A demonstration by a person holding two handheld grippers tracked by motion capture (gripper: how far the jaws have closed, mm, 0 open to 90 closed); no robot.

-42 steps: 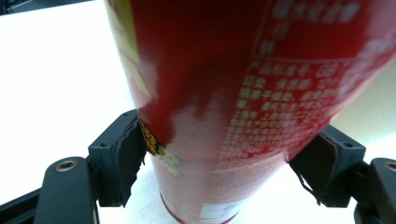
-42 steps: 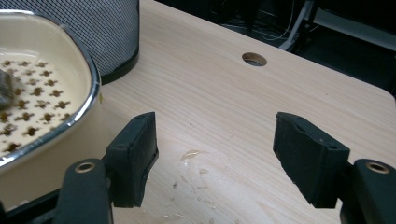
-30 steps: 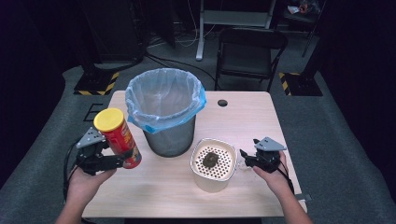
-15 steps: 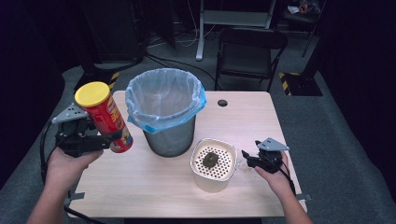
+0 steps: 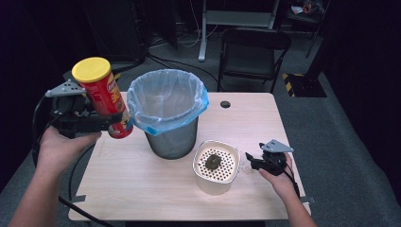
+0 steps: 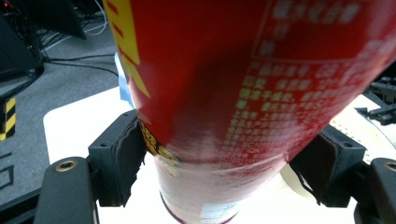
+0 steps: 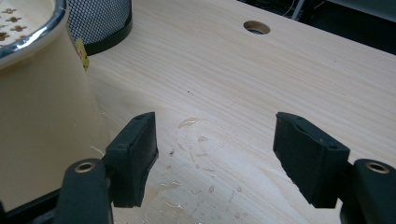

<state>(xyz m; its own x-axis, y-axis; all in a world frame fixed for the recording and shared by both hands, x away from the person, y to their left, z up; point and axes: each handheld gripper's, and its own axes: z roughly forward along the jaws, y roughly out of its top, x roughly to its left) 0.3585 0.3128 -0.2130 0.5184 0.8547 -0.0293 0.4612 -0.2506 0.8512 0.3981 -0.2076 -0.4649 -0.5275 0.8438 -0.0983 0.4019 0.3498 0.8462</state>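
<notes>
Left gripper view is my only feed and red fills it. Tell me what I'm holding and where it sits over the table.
Observer: The left gripper is shut on a red chip can with a yellow lid, gripped near its base and held off the table.
Operator: Say what stands next to it.
Observer: A mesh bin lined with a blue bag stands just right of the can in the high view; the lid is above its rim.
Operator: Report the other gripper.
Observer: The right gripper is open with nothing between its jaws, low over the table beside a cream container with a perforated top.
</notes>
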